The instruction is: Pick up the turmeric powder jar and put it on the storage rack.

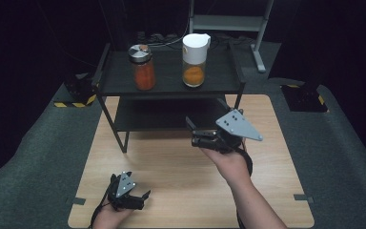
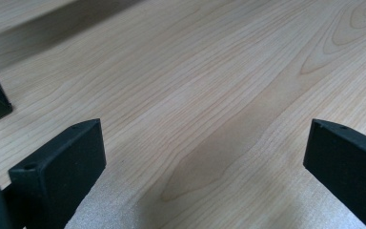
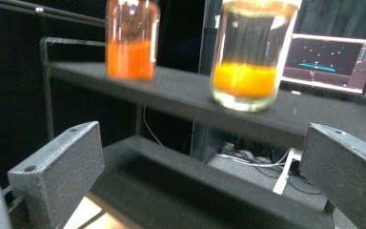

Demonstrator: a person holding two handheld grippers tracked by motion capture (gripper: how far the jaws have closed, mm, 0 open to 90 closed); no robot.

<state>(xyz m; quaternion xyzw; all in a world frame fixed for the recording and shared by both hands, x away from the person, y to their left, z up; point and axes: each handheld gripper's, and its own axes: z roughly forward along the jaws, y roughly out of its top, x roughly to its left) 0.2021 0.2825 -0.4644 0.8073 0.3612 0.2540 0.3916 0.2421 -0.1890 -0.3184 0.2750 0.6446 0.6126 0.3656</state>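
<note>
A black two-tier metal shelf [image 1: 171,88] stands at the far side of the light wooden bench [image 1: 181,171]. On its top tier, a silver-lidded glass jar of orange-red powder [image 1: 143,67] stands left of a white-lidded glass jar of yellow powder [image 1: 194,61]. The right claw [image 1: 195,133], jaws apart and empty, hangs near the shelf, below the yellow jar. The left claw [image 1: 140,195], also apart, rests at the bench's near left.

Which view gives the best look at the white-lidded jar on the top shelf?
The high view: the white-lidded jar shows whole, lid to base, standing upright on the black shelf rack right of the metal-lidded jar. The right gripper view shows its glass body and yellow-orange contents closer but blurred, lid cut off. The left gripper view looks at the wooden table.
</note>
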